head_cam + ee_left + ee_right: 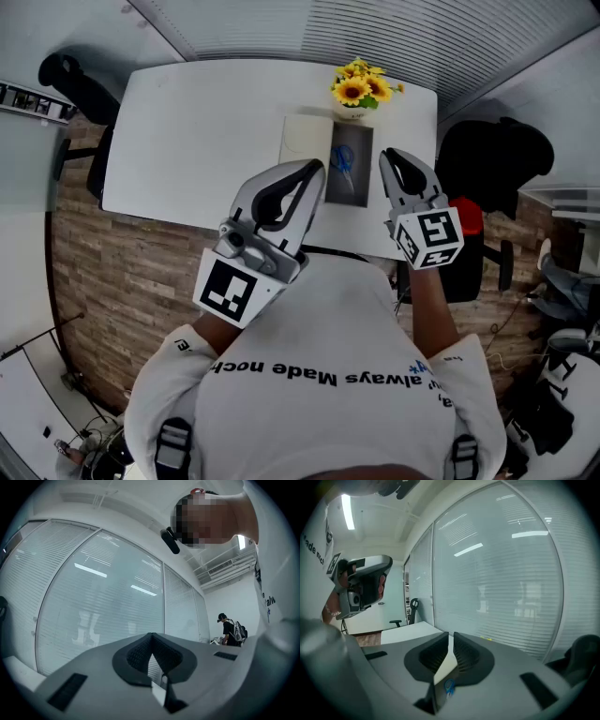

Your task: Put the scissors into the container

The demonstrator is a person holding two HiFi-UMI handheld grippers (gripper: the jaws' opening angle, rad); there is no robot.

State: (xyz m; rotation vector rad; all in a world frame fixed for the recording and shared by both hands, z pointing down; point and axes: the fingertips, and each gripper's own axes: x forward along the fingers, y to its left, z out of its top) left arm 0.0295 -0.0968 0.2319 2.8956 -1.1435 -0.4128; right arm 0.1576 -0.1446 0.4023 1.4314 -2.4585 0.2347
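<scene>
A: In the head view, where are the scissors (pixel 342 159)?

B: They lie flat in the dark container (pixel 354 190) on the white table (pixel 197 131), near the yellow flowers (pixel 360 87). Both grippers are held well above the table, in front of the person.

A: How would they handle?

B: I think light, stiff and a little slippery on the metal. The blue handles look like the better place to take hold.

A: The left gripper view?

B: The left gripper (pixel 150 637) has its tips touching and nothing between them. Behind it is a glass wall with blinds (pixel 93 597).

A: And the right gripper view?

B: The right gripper (pixel 451 638) is almost closed, with only a thin slit, and it is empty. Below it I see something blue, I think the scissors.
</scene>
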